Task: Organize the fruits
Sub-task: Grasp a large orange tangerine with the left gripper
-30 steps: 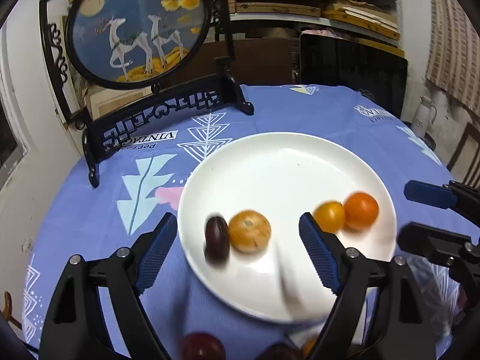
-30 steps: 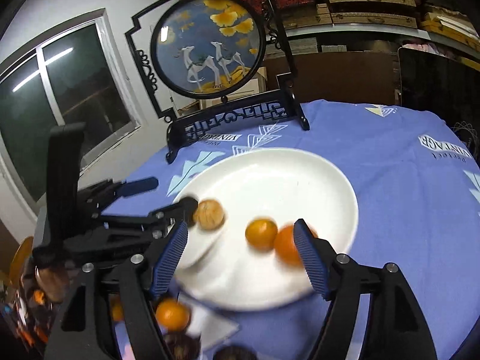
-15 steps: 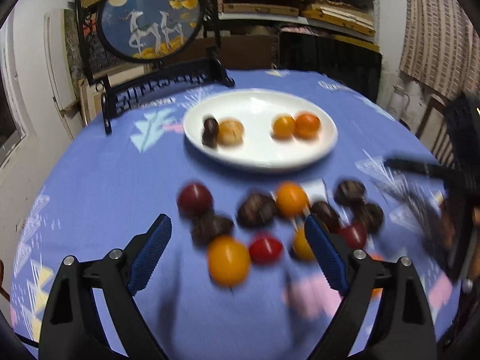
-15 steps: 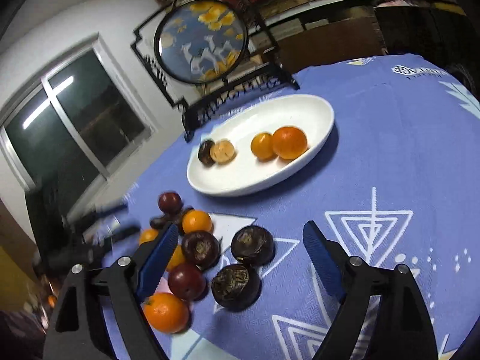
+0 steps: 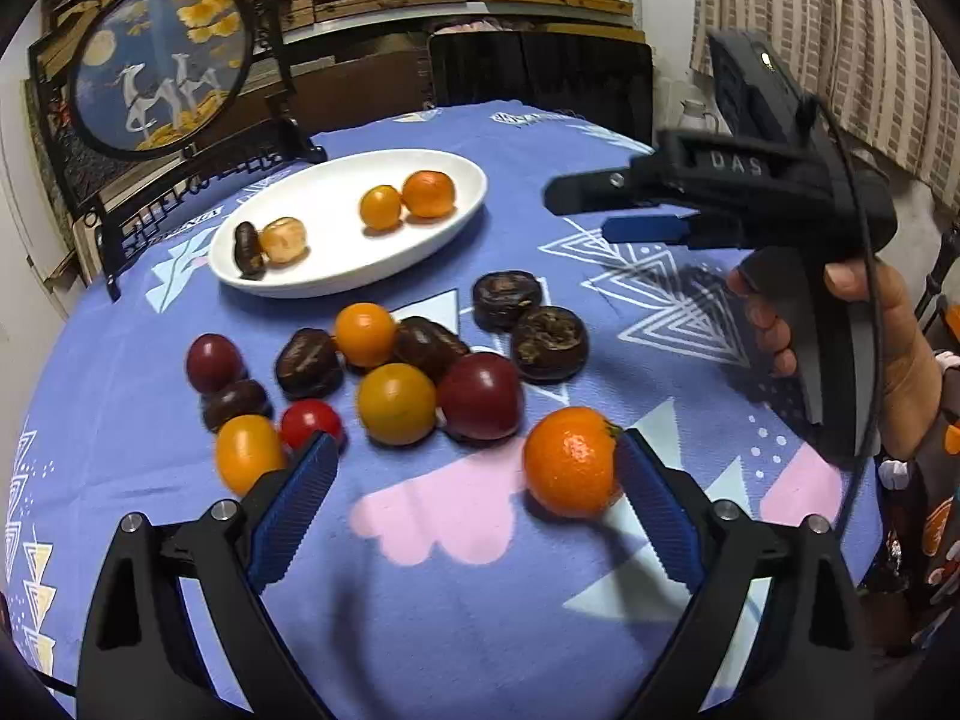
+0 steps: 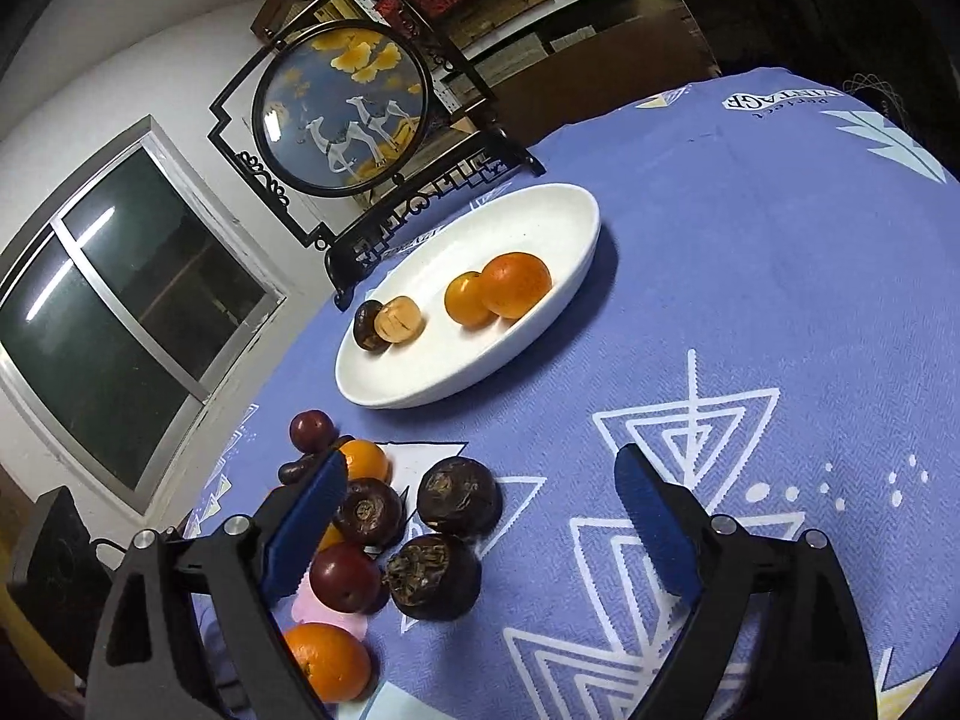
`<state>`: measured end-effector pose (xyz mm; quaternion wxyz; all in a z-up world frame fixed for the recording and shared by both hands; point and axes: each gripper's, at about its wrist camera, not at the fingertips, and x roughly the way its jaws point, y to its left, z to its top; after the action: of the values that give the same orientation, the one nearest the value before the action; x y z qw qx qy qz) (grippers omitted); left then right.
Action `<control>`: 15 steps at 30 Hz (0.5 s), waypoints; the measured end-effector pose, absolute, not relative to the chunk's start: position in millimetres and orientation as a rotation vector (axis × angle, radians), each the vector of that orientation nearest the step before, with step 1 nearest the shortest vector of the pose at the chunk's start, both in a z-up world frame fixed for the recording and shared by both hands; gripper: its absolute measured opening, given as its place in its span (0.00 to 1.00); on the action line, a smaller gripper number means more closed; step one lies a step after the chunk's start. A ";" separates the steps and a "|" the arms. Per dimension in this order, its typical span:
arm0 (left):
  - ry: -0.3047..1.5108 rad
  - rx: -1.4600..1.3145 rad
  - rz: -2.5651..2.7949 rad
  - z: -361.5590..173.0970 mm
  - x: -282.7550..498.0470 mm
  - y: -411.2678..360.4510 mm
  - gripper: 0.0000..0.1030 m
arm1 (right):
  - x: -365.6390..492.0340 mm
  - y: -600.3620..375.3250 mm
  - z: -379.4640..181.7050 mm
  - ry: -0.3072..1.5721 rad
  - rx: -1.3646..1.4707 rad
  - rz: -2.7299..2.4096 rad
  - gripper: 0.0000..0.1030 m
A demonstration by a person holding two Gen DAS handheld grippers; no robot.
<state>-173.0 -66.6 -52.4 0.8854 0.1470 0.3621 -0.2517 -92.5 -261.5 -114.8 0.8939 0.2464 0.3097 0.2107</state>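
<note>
The white oval plate [image 5: 336, 282] lay on the blue tabletop [image 5: 480, 600], its long axis running toward the deer screen [image 5: 159, 63], holding 4 fruits. The loose fruit pile [image 5: 396, 402] sat on the near side of the plate. 1 second earlier both grippers hung over the plate; now the left gripper [image 5: 474, 504] and right gripper [image 6: 480, 522] had withdrawn, fingers wide apart, holding nothing, a mandarin [image 5: 570, 462] touching the left one's right finger.

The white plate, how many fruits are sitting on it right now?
4. On the white plate, a dark fruit touches a tan one at the left; a small orange fruit touches a tangerine at the right. None looks hidden.
</note>
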 end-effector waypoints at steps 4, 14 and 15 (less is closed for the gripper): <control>0.755 0.309 -0.538 -52.7 -172.2 -73.3 0.89 | -94.0 -260.9 -113.5 0.639 0.499 0.448 0.88; 0.729 0.289 -0.580 -41.9 -179.1 -78.2 0.89 | -96.5 -256.3 -111.2 0.637 0.477 0.468 0.89; 0.727 0.290 -0.585 -41.3 -179.3 -78.7 0.89 | -96.6 -256.2 -110.9 0.636 0.475 0.469 0.89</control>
<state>-179.3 -78.7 -41.3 0.8830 0.1394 0.3492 -0.2810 -96.6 -256.2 -110.9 0.8955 0.2294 0.3069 0.2264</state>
